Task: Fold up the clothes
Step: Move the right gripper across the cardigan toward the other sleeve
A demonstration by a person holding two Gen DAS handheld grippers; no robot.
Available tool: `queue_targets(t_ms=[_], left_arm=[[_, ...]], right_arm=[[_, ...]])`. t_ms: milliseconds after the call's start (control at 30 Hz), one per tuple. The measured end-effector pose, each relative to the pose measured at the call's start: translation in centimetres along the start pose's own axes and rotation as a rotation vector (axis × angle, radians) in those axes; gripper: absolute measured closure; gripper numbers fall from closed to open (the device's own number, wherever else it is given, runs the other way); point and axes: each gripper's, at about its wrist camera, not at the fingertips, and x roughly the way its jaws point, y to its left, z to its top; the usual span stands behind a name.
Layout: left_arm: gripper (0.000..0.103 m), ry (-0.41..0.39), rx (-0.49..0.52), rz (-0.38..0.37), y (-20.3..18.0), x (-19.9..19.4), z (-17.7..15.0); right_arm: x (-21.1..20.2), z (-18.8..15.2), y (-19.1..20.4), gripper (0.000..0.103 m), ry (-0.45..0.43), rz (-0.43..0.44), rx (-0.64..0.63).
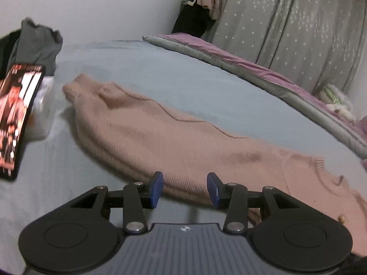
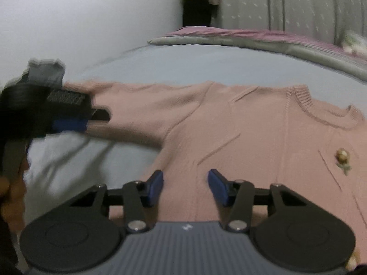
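Observation:
A pink knit sweater (image 2: 240, 133) lies flat on the light blue bed sheet (image 2: 160, 64), collar (image 2: 321, 112) at the right, with a gold ornament (image 2: 342, 157) on the chest. Its long sleeve (image 1: 160, 135) stretches leftward, cuff (image 1: 73, 87) at the far end. My left gripper (image 1: 184, 189) is open just above the sleeve's near edge, nothing between its blue pads. It also shows in the right wrist view as a blurred dark shape (image 2: 68, 116) over the sleeve end. My right gripper (image 2: 185, 188) is open over the sweater's body, holding nothing.
A phone (image 1: 16, 119) with a lit screen leans at the left, beside a white object (image 1: 44, 112) and grey and dark clothes (image 1: 36, 43). A grey-purple quilt (image 1: 263, 73) runs along the bed's far side under a starred curtain (image 1: 298, 29). A hand (image 2: 9, 190) shows at the left edge.

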Motion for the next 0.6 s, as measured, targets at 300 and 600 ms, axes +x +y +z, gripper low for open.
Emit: queue_targets(t_ms=[300, 600], left_arm=[[0.061, 0.052, -0.047, -0.148, -2.1, 0.0, 0.5], [0.061, 0.114, 0.042, -0.282, -7.3, -0.4, -1.2]], right_arm=[[-6.7, -4.6, 3.2, 0.057, 0.050, 0.006, -0.019], [-12.4, -6.7, 2.1, 0.050, 0.125, 0.067, 0.054]])
